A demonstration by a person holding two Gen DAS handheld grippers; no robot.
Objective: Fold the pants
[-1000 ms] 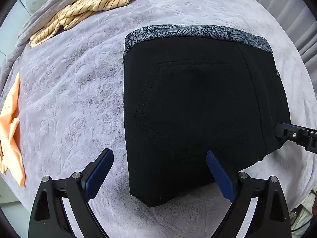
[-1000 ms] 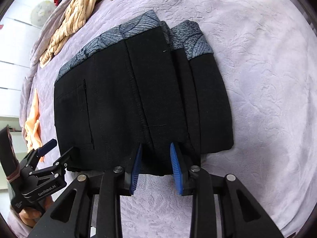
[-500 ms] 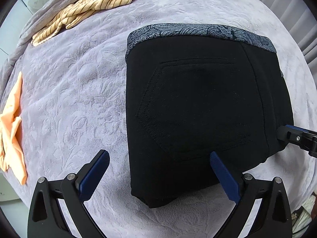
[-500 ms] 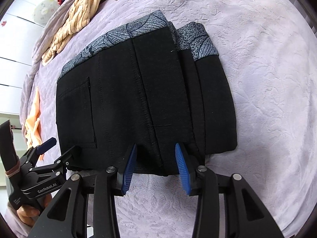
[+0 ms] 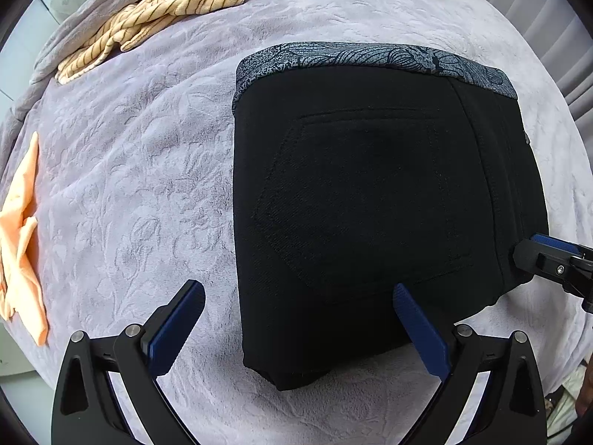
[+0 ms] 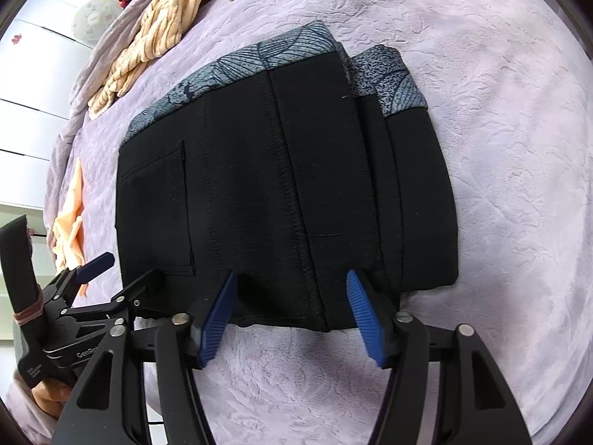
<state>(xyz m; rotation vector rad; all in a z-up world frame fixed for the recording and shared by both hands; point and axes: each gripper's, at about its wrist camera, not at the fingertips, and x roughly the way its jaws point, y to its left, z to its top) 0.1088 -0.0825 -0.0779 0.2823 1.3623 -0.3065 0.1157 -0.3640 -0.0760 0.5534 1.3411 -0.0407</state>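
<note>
Black pants point(image 5: 370, 204) with a grey patterned waistband lie folded into a compact stack on the lilac bedspread point(image 5: 141, 170); they also show in the right wrist view point(image 6: 281, 185). My left gripper point(image 5: 296, 315) is open and empty at the stack's near left corner, one finger over the cloth. My right gripper point(image 6: 292, 304) is open and empty, its jaws on either side of the near edge of the pants. The left gripper also shows in the right wrist view point(image 6: 122, 270), and a right fingertip point(image 5: 548, 244) shows in the left wrist view.
A striped cream garment point(image 5: 166, 7) lies bunched at the far edge of the bed. An orange cloth point(image 5: 18, 241) lies at the left edge. White drawers point(image 6: 29, 104) stand beyond the bed at left. Curtains point(image 5: 537, 18) hang at right.
My right gripper has opened wider, from nearly closed on the near edge of the pants to apart, and drawn back slightly. My left gripper stays open and has barely shifted.
</note>
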